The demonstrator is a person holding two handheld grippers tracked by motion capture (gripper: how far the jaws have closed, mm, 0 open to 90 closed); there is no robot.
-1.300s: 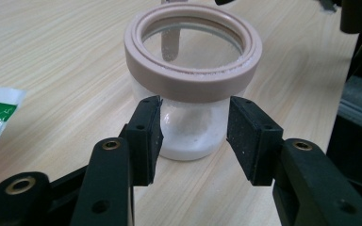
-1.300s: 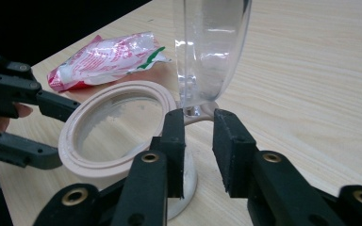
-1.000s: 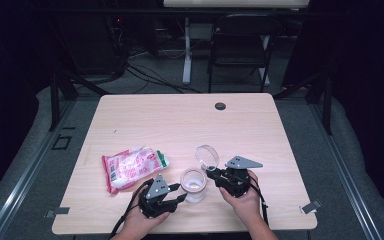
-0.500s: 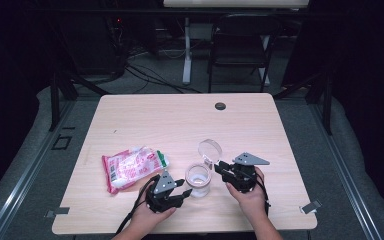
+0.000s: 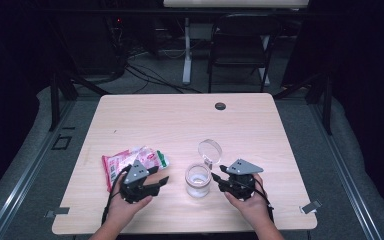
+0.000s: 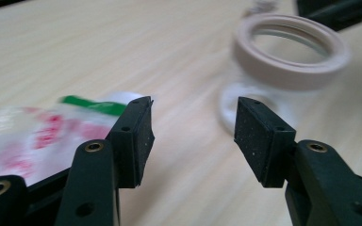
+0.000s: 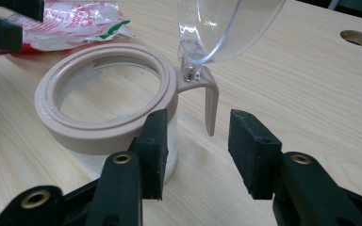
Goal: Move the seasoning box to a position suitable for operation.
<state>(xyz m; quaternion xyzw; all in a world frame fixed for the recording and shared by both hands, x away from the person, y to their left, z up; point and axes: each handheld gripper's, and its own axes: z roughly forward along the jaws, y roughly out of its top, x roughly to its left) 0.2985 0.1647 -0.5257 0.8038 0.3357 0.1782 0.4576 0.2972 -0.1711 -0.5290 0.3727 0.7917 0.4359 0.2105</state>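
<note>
With both grippers' jaws just opened and empty, the light, rigid jar (image 5: pixel 198 180) is best gripped below its rim.

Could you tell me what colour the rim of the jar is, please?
The rim is pale pinkish-beige, clearest in the right gripper view.

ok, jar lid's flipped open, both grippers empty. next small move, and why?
Probably swing the left gripper to the snack packet and close on its near edge. The jar stands with its clear lid hinged up, both grippers' jaws have just opened with nothing between them, and the packet lies beside the left one.
</note>
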